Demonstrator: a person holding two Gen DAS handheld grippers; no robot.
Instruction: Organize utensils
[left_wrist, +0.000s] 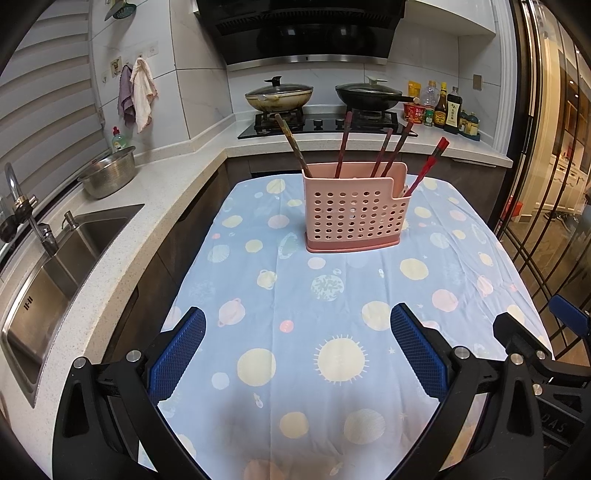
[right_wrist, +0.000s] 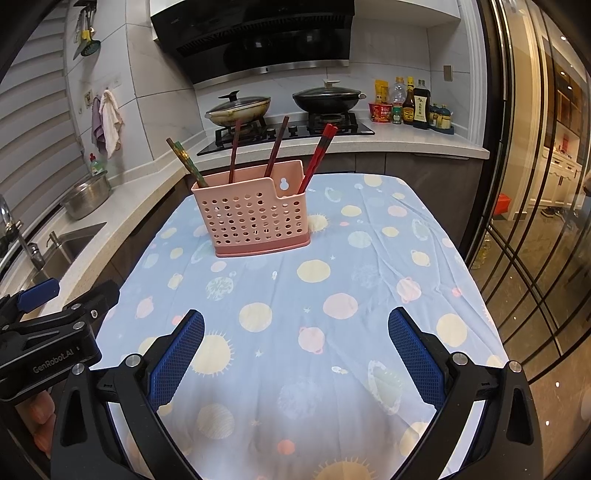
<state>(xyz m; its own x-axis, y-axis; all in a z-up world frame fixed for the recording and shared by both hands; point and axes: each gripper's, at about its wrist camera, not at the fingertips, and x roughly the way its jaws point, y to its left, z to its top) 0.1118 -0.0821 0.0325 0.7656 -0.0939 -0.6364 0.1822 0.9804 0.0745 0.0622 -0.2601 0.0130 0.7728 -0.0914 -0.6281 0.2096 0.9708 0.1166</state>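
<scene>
A pink perforated utensil holder stands upright on the far part of a table with a blue planet-print cloth; it also shows in the right wrist view. Several dark red and brown chopsticks lean in it, also seen in the right wrist view, with a red pair at its right end. My left gripper is open and empty over the near cloth. My right gripper is open and empty beside it, to its right.
A counter with a steel sink, faucet and metal bowl runs along the left. A stove with two lidded pans and sauce bottles stands behind the table. A glass partition is on the right.
</scene>
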